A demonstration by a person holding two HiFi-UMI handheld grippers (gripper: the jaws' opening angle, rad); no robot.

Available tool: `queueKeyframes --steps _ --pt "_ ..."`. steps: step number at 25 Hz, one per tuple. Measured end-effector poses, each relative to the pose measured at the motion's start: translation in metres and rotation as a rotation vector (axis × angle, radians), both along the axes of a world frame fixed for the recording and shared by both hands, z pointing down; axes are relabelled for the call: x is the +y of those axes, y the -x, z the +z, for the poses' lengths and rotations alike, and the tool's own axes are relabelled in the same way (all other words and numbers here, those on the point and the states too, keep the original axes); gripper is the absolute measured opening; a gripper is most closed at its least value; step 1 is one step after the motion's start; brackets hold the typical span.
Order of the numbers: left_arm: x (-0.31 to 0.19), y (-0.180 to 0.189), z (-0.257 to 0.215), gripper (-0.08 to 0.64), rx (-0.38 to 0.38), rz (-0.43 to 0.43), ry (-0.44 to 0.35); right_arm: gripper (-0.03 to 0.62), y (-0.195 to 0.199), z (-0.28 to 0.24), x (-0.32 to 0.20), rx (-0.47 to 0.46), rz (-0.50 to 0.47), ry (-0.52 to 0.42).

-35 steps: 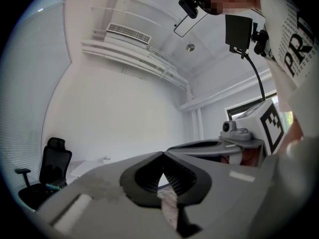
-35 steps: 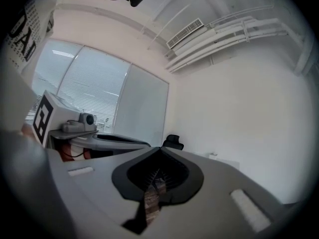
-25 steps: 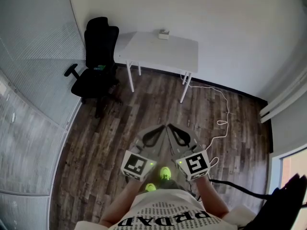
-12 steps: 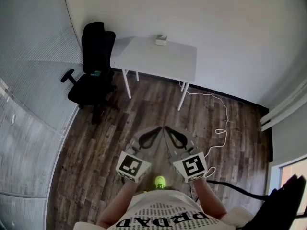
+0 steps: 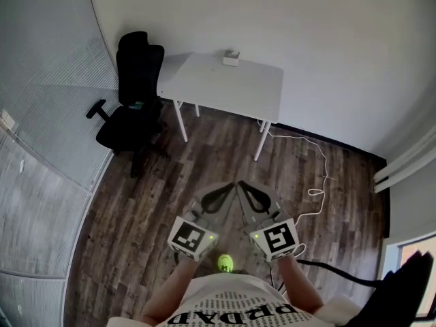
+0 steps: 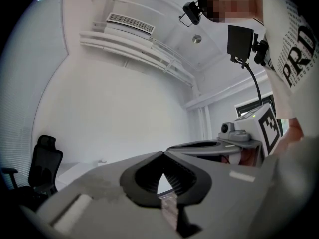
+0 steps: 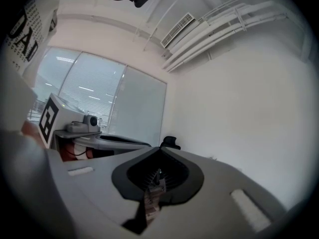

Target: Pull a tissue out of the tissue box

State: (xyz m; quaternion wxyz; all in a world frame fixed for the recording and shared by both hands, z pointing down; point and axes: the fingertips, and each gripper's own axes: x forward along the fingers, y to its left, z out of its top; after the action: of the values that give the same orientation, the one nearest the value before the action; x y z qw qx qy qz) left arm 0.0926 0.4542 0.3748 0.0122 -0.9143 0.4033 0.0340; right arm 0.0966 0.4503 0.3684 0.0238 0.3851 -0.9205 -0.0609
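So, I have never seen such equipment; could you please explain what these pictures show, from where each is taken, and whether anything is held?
There is no robot: a person stands in a room with a two-jaw gripper in each hand. The picture from above comes from a camera on the person's head. The other two come from cameras riding on the grippers, looking along their jaws. The left gripper and the right gripper are both shut and hold nothing. The cube with square markers on each belongs to the gripper. Across the wooden floor stands a white table with one small box on it, probably the tissue box, far from both grippers. A black office chair stands beside the table.
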Motion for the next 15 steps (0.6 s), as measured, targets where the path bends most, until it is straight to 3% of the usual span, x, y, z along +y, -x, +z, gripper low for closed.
queueKeyframes --steps 6,9,13,15 --pt "-0.03 -0.004 0.001 -0.009 0.009 0.014 -0.014 0.009 -0.006 0.006 -0.032 0.018 0.022 0.022" --pt "-0.047 0.008 -0.001 -0.009 0.041 0.014 -0.014 0.009 0.005 0.008 -0.051 0.023 0.03 0.03" --pt "-0.075 0.022 0.01 -0.009 -0.004 0.039 -0.023 0.009 0.019 0.008 -0.077 0.039 0.034 0.013" --pt "-0.088 0.027 0.006 -0.009 0.019 0.044 -0.019 0.009 0.027 0.003 -0.089 0.039 0.037 0.0"
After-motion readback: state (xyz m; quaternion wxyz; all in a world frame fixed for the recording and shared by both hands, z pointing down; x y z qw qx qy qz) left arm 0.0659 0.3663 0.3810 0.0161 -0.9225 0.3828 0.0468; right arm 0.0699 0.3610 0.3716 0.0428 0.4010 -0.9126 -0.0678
